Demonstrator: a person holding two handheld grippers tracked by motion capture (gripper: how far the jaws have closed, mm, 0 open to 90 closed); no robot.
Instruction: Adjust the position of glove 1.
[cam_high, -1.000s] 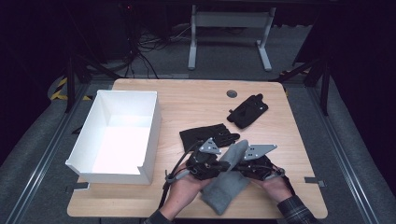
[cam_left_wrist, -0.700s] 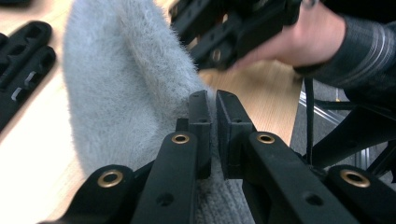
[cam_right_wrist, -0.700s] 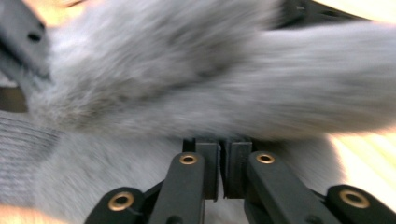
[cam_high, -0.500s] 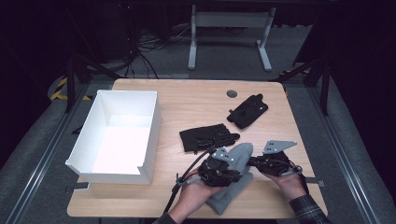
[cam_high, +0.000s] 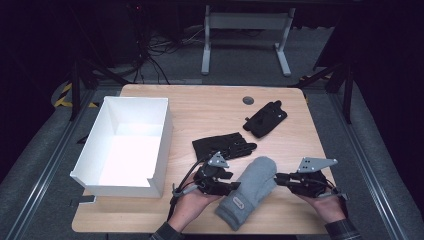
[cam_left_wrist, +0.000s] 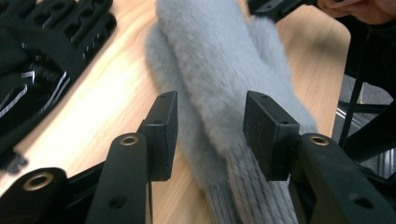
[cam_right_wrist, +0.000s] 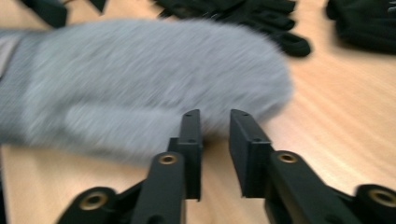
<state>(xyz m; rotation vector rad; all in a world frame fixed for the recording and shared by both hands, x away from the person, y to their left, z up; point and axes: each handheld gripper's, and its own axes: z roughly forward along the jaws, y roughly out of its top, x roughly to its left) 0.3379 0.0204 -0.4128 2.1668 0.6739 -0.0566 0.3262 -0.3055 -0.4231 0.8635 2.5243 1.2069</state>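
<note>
A grey fuzzy mitten (cam_high: 250, 192) lies flat on the wooden table (cam_high: 200, 107) near its front edge, ribbed cuff toward the person. My left gripper (cam_high: 235, 186) sits at the mitten's left side. Its jaws have just been opening and stand apart, the mitten (cam_left_wrist: 219, 60) lying between and beyond them without being pressed. My right gripper (cam_high: 276, 178) is off the mitten's right side, pointing at it. Its jaws have just been opening too and show a narrow gap with nothing in it, the mitten (cam_right_wrist: 140, 74) just ahead.
A white open box (cam_high: 125, 145) stands at the left of the table. One black glove (cam_high: 222, 146) lies just beyond the mitten, another black glove (cam_high: 265, 119) farther back right. A small dark round disc (cam_high: 248, 100) sits near the far edge.
Both grippers held the mitten bunched up between them; now it lies spread on the table. The right gripper has drawn away to the right, and the left jaws have opened off it.
</note>
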